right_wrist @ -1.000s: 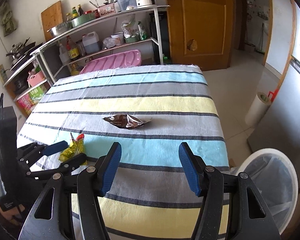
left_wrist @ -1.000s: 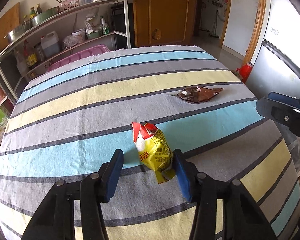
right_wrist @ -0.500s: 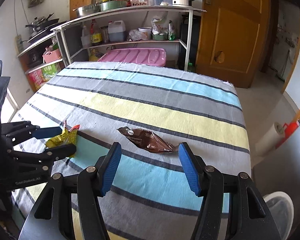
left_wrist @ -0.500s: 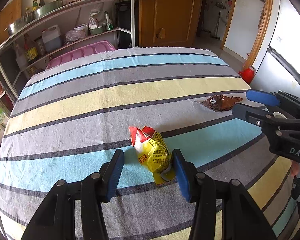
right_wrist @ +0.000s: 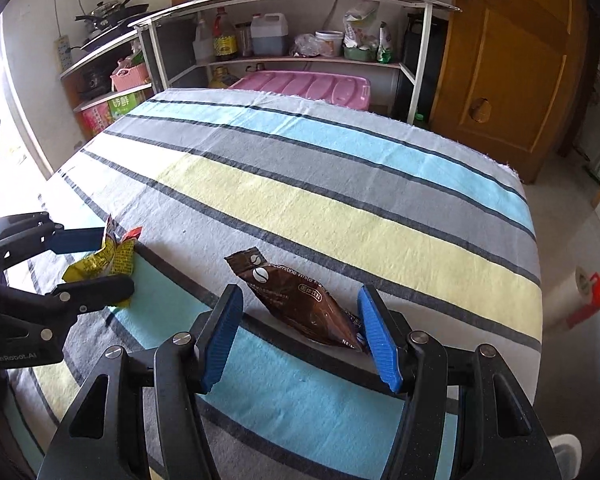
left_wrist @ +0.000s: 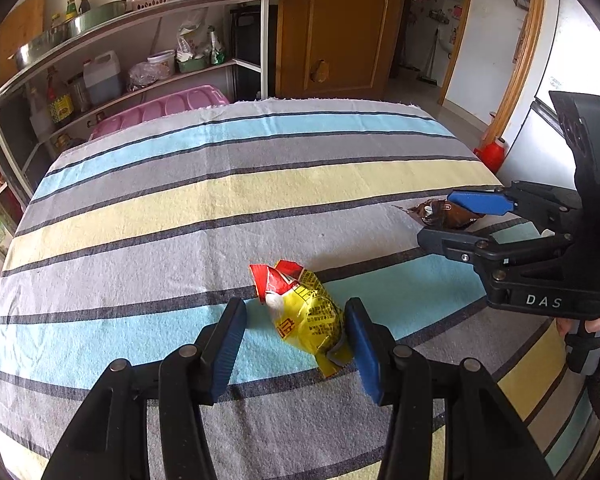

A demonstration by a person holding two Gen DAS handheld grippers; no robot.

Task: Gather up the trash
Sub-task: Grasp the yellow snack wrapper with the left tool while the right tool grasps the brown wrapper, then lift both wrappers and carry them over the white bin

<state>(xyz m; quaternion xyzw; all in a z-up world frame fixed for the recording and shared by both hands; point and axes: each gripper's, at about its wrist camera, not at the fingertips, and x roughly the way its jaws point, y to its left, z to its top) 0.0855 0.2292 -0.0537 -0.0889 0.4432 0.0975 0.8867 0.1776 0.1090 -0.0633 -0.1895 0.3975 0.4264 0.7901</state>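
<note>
Two wrappers on striped tabletop (right_wrist: 340, 184), both bracketed. Left gripper (left_wrist: 296, 332) jaws wide around yellow wrapper (left_wrist: 306, 312), holding nothing. Right gripper (right_wrist: 300, 336) jaws wide around brown sachet (right_wrist: 300, 300), empty. Advice: press low, close squarely on thick middle, avoid pinching cloth.

— Between the left gripper (left_wrist: 294, 336) pads?
— Yellow wrapper (left_wrist: 306, 312), crumpled, red torn top pointing toward the table's far edge. Touching the right pad (left_wrist: 362, 344); clear gap to the left pad. Jaws spread wide, not closed on it.
— On what?
— Striped cloth (left_wrist: 180, 208) over the table, resting on a blue band nearer the near edge.
— And toward the right edge?
— Brown wrapper (left_wrist: 440, 214), lying flat, well apart from the yellow one. Right gripper (left_wrist: 448, 220) reaching in from the right edge, parted fingers either side of it, blue pad overlapping its top. Contact hard to judge.
</note>
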